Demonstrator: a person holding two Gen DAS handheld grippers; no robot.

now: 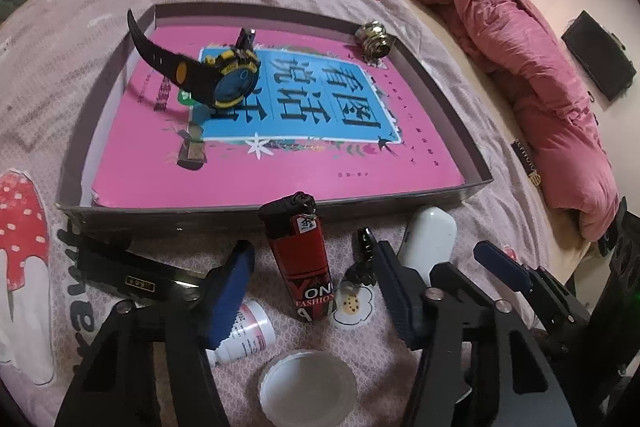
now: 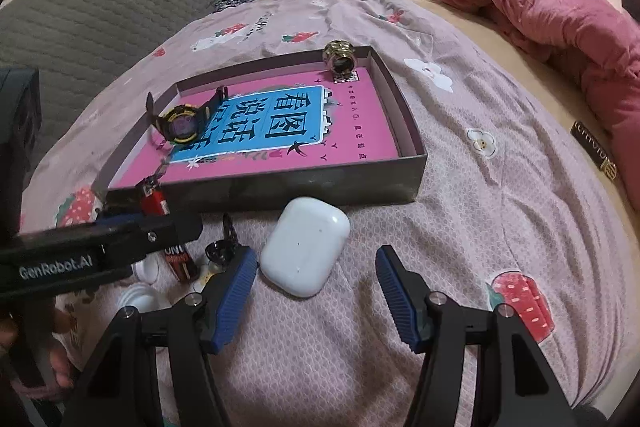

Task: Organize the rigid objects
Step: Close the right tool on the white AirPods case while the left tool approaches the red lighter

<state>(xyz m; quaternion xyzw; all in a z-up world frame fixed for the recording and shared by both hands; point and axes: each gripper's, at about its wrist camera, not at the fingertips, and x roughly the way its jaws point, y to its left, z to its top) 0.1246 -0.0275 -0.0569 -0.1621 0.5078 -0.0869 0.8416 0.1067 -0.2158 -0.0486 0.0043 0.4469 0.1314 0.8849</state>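
We've got the left gripper (image 1: 314, 279) w/ jaws wide astride the red lighter (image 1: 298, 259), not pinching; right gripper (image 2: 316, 287) jaws wide, empty, beside the earbud case (image 2: 305, 246), both bound for the box (image 1: 168, 217).

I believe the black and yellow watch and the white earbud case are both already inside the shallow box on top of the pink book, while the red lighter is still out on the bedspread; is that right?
Not quite: only the watch lies inside the box on the pink book. The white earbud case is still outside, on the bedspread in front of the box's near wall, as the right wrist view shows. The red lighter is indeed still out on the bedspread.
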